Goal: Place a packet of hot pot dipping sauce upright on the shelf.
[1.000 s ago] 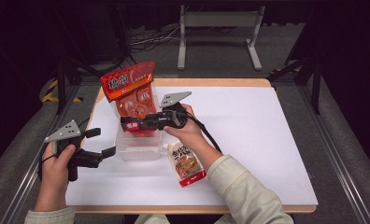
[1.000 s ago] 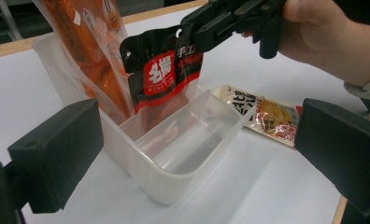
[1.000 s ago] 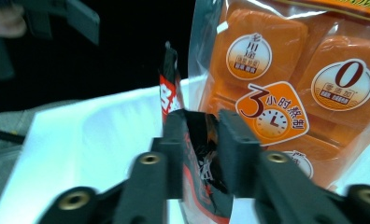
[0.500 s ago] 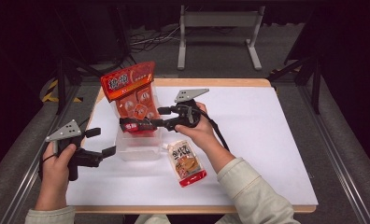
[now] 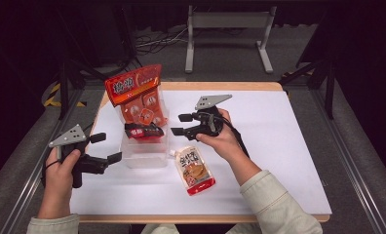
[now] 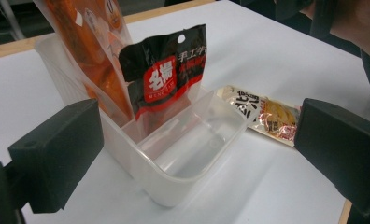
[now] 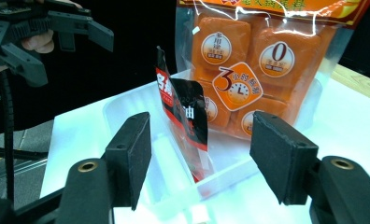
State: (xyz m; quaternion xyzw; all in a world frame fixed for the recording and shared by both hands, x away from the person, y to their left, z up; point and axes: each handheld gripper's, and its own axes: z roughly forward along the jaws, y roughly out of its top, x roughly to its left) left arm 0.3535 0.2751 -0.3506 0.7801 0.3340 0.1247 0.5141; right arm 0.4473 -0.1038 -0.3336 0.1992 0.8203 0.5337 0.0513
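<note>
The black sachet [image 5: 143, 130] stands on edge in the clear plastic tub [image 5: 144, 157] on the white bench [image 5: 288, 146], just in front of the tall orange packet [image 5: 138, 95] that leans at the tub's far end. The right gripper [image 5: 180, 125] hangs just beside the tub, level with the sachet and apart from it; its jaws have just been opening and stand spread with nothing between them (in the right gripper view the sachet sits a little way beyond the pads). The left gripper [image 5: 106, 147] rests at the tub's other side, jaws spread and empty. A spouted pouch [image 5: 194, 170] lies flat on the bench near the tub.
</note>
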